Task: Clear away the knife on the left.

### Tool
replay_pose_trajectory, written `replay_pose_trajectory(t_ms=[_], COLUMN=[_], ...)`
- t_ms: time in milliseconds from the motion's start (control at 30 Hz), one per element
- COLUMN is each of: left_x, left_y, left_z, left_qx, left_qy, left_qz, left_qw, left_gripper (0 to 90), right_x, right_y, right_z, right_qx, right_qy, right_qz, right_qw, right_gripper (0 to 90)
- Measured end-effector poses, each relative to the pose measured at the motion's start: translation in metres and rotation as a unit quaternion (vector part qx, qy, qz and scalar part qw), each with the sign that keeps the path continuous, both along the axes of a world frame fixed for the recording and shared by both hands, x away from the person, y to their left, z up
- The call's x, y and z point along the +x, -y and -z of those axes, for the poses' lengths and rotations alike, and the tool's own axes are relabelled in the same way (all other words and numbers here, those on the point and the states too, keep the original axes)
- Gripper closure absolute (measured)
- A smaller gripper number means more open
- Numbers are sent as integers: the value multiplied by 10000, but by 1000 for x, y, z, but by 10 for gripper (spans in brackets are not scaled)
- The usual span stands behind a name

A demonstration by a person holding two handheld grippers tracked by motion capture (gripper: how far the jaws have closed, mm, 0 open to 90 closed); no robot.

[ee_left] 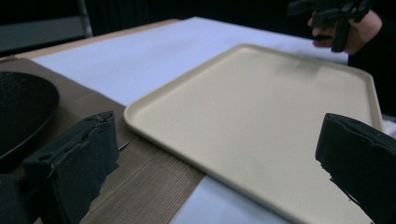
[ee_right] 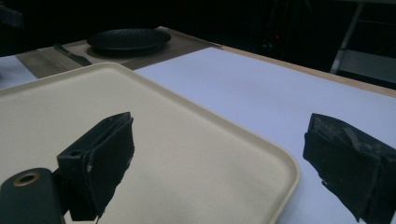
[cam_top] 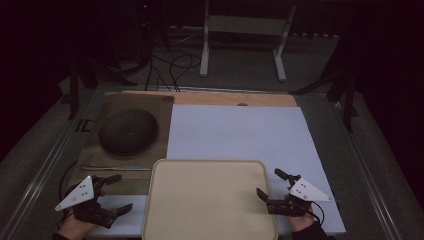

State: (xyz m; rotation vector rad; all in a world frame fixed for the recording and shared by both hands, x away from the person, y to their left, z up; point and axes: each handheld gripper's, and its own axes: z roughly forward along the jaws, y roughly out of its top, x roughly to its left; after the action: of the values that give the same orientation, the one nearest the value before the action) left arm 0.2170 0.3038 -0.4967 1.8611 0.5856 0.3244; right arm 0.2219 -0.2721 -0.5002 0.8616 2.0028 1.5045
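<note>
An empty beige tray (cam_top: 210, 200) lies at the near edge of the table, partly on a white sheet (cam_top: 240, 125). At the tray's left edge my left gripper (cam_top: 122, 192) is open, its jaws wide apart over the tray's left rim (ee_left: 140, 122) with nothing held. My right gripper (cam_top: 268, 183) is open at the tray's right edge, and its jaws straddle the tray's far right corner (ee_right: 285, 163). The left gripper view has the right gripper (ee_left: 336, 14) in a hand beyond the tray.
A dark round plate (cam_top: 128, 131) sits on a brown placemat (cam_top: 160, 107) at the left. A knife (cam_top: 117, 168) lies between the plate and the tray. A white stand (cam_top: 245, 30) and cables are on the floor beyond the table.
</note>
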Motion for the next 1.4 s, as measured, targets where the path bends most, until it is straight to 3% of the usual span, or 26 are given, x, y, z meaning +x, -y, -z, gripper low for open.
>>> replay_pose_trajectory(t_ms=[133,267,333,533,600,800,967,1033,1133,1300,1400], left_x=[7,11,15,24,27,32,37,38,40,43,47], left_y=[-11,-18,-21,-23,-24,-20,-16,-15,-13,-11,-11], left_z=[-7,-12,-14,-18,-19,-21,-24,-26,-29,-33,-34], left_qx=[323,711,862,1398,1457,1800,2010,2105,2282,2611,2835], left_qy=[-27,43,-29,-295,-388,-299,-544,-539,-605,-723,-842], left_qz=[-24,-11,-25,-95,-137,-368,-160,-93,29,151,239], left_qw=[9995,9975,9963,9897,9885,9825,9779,9761,9717,9625,9550], left_gripper=[0,4,4,3,3,0,0,0,0,0,0], right_x=[-1,0,-1,-1,-1,0,0,0,0,0,0], right_y=[-1,0,0,-1,-1,-1,-1,-1,-1,-2,-3], right_z=[-1,0,0,0,0,1,1,1,0,0,1], right_qx=[-5,9,9,19,4,4,8,-1,-14,-2,-14], right_qy=[21,7,11,-10,-11,-37,-24,-19,1,-15,-22], right_qz=[-23,-28,-31,-38,-48,-52,-47,-48,-61,-79,-87], right_qw=[10000,10000,10000,10000,10000,10000,10000,10000,10000,10000,10000], right_gripper=[85,85,85,86,85,86,86,85,86,85,86])
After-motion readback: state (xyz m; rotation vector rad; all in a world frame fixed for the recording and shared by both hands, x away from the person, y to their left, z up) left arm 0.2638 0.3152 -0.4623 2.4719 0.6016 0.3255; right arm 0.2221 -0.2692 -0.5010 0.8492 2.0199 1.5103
